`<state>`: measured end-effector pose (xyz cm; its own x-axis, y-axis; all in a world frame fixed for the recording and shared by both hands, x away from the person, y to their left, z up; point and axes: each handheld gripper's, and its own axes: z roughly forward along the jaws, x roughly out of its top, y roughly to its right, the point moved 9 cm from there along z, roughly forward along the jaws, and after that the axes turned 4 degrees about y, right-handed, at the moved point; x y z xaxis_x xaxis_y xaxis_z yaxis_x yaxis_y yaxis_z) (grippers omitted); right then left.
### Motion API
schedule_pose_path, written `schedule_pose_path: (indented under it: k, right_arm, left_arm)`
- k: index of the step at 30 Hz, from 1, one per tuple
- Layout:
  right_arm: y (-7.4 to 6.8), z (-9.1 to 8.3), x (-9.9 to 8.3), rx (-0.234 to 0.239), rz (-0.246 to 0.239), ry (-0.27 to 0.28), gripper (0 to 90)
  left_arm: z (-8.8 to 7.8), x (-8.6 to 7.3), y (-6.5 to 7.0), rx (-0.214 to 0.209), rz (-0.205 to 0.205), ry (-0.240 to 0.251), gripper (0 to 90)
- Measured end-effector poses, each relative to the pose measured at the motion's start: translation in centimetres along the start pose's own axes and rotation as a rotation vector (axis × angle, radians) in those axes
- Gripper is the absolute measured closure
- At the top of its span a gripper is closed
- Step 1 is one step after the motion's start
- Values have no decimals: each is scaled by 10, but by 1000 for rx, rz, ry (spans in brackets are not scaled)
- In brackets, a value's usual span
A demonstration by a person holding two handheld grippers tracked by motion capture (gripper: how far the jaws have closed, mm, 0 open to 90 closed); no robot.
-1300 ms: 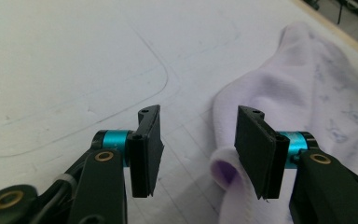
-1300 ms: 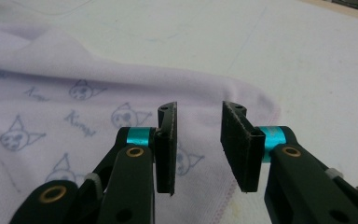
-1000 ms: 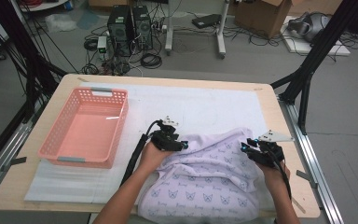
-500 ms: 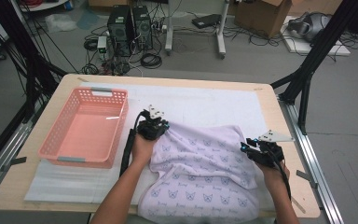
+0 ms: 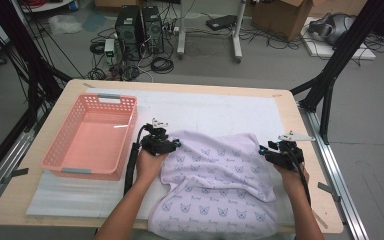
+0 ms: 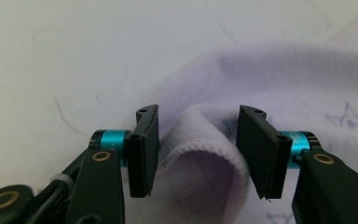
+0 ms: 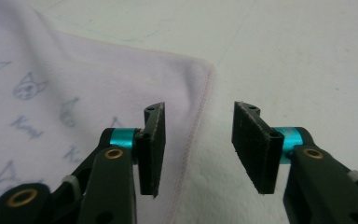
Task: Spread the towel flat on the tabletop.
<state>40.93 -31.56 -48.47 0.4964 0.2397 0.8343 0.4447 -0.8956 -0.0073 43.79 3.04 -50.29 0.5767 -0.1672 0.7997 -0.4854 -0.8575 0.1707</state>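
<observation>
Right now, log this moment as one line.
left gripper: open, jaws just opened, cloth fold between | right gripper: open, just opened, over cloth hem | basket: empty

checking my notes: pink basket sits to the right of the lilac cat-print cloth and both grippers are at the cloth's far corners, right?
Not quite: the pink basket sits to the left of the lilac cloth, as the high view shows. The left gripper and right gripper are at its far corners.

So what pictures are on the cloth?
Little cat faces on the pale lilac cloth, clearest in the high view.
</observation>
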Motion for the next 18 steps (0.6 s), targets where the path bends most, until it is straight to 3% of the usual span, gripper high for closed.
schedule_pose_path:
  k: [3, 5, 9, 10, 12, 13, 14, 15, 17, 18]
  right_arm:
    - [3, 19, 2, 20, 12, -30, 517]
    - [3, 33, 5, 21, -3, -53, 495]
    - [4, 62, 13, 26, -22, -95, 465]
    - [5, 67, 17, 32, -13, -86, 531]
    - [1, 74, 22, 69, -24, -82, 840]
    - [0, 76, 24, 68, -53, -90, 851]
    - [3, 78, 28, 24, -105, -104, 859]
    - [7, 78, 33, -21, -136, -81, 862]
    - [21, 73, 48, -102, -110, 6, 864]
    - [30, 69, 54, -150, -89, 51, 863]
  left_arm:
    - [-1, -1, 0, 14, 26, 20, 557]
    - [-2, -2, 1, 16, 50, 15, 661]
    - [-3, -3, 4, -7, 66, 5, 789]
    - [-3, -3, 5, -16, 65, 3, 809]
    - [-6, 1, 5, -13, 79, 24, 835]
    - [-8, 4, 4, -9, 74, 40, 841]
    - [-9, 7, 3, -2, 76, 42, 842]
    - [-11, 10, 1, 9, 73, 56, 842]
    - [-13, 13, 1, 16, 60, 76, 831]
    - [-13, 12, 0, 27, 52, 65, 776]
